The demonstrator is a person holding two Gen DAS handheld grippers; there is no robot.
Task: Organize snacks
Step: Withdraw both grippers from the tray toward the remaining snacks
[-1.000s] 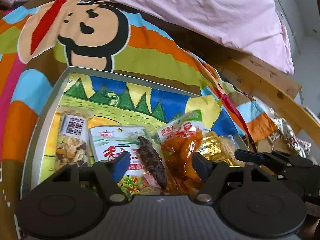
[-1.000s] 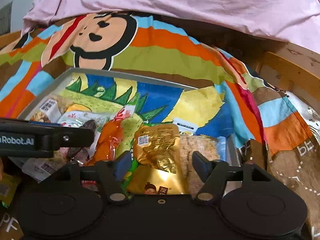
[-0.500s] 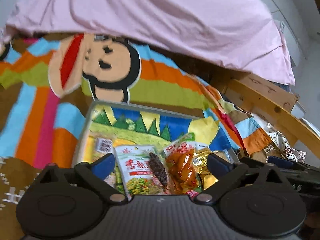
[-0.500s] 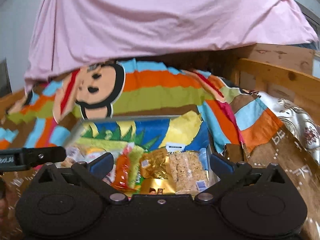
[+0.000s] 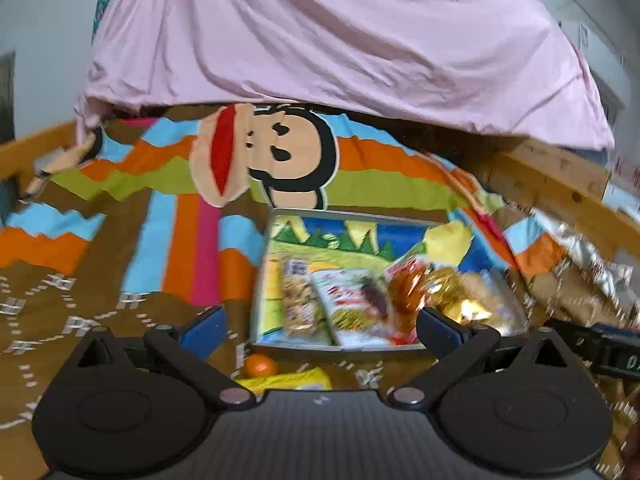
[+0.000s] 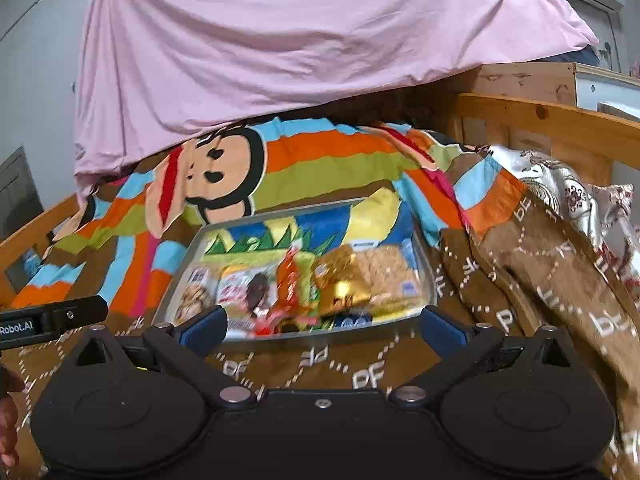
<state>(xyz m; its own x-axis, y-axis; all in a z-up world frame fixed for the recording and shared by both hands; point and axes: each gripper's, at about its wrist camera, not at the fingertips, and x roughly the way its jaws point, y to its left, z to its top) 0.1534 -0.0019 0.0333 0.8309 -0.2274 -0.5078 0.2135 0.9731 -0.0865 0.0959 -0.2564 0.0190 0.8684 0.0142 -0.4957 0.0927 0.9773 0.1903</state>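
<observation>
Now both grippers, left (image 5: 320,326) and right (image 6: 322,326), hover wide-jawed before tray (image 6: 425,268).

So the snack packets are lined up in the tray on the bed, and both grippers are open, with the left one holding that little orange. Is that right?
Not quite. The left gripper holds nothing; the left wrist view shows the orange lying on the blanket just outside the tray. The rest is right.

Snack packets (image 5: 356,300) lie flat, side by side, across the near half of the grey tray (image 5: 262,276). A yellow packet (image 5: 288,381) and a small orange item (image 5: 261,364) lie outside, just before its near rim.
</observation>
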